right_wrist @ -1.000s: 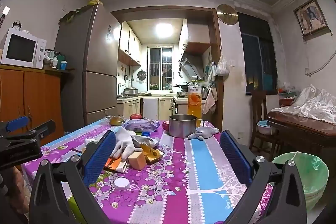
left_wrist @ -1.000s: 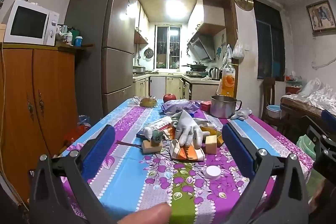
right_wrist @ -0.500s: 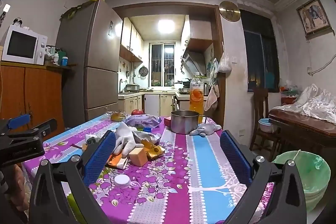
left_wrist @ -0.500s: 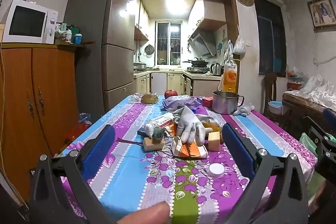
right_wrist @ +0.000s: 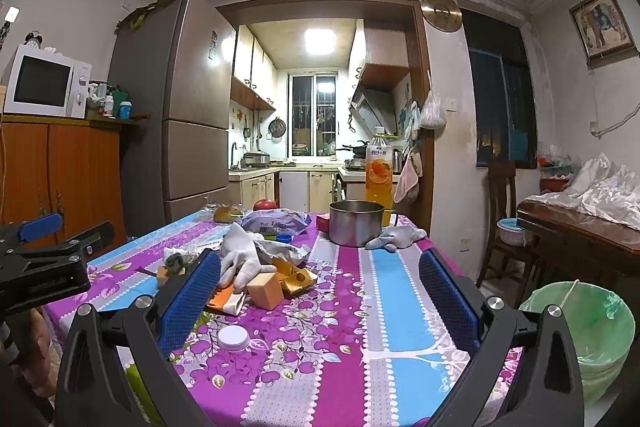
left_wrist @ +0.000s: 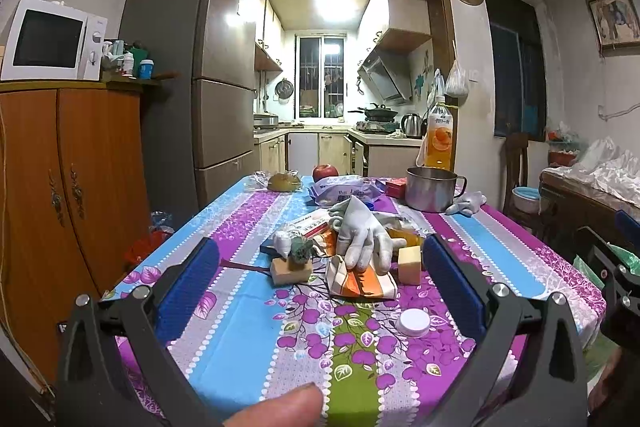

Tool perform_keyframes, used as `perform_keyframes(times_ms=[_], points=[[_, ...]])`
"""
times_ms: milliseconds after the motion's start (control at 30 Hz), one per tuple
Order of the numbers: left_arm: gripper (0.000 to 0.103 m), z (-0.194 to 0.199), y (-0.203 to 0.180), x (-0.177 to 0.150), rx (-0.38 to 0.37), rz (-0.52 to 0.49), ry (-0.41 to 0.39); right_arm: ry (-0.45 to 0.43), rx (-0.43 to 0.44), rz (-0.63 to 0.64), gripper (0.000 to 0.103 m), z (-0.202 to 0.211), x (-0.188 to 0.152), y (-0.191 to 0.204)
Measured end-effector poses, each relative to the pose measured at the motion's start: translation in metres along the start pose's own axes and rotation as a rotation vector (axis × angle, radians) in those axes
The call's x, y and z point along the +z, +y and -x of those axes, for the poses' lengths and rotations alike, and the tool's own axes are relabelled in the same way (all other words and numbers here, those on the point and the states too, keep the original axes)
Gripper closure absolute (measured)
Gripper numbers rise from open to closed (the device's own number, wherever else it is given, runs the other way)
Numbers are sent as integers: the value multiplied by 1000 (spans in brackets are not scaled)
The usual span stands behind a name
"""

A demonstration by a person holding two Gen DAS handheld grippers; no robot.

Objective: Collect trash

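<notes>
1. Both my tools have moved a little closer to the worktop (left_wrist: 248, 311) in the last second.
2. My left tool (left_wrist: 320, 281) is wide open and holds nothing. My right tool (right_wrist: 320, 283) is the same.
3. The trash pile (left_wrist: 352, 251) sits in the middle of the worktop: a white glove (left_wrist: 362, 235), wrappers, yellow blocks.
4. A white lid (left_wrist: 414, 321) lies near the front edge.
5. The green bin (right_wrist: 584, 331) waits past the right edge. I think picking up comes next.

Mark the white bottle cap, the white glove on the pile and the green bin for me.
white bottle cap (left_wrist: 413, 321), left wrist view, top face.
white glove (left_wrist: 362, 233), left wrist view, back of the palm.
green bin (right_wrist: 592, 343), right wrist view, liner-covered front wall.
</notes>
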State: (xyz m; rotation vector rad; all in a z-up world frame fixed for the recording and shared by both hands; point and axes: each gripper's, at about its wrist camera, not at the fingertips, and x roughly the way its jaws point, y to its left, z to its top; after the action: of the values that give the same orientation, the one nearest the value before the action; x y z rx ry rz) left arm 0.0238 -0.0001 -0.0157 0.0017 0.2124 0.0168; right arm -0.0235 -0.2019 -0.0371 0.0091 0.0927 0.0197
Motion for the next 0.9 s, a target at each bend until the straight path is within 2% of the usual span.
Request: perform_keyframes(times_ms=[900], points=[[5, -9, 2, 0, 11, -6, 32, 7, 28, 13, 4, -6, -1, 5]])
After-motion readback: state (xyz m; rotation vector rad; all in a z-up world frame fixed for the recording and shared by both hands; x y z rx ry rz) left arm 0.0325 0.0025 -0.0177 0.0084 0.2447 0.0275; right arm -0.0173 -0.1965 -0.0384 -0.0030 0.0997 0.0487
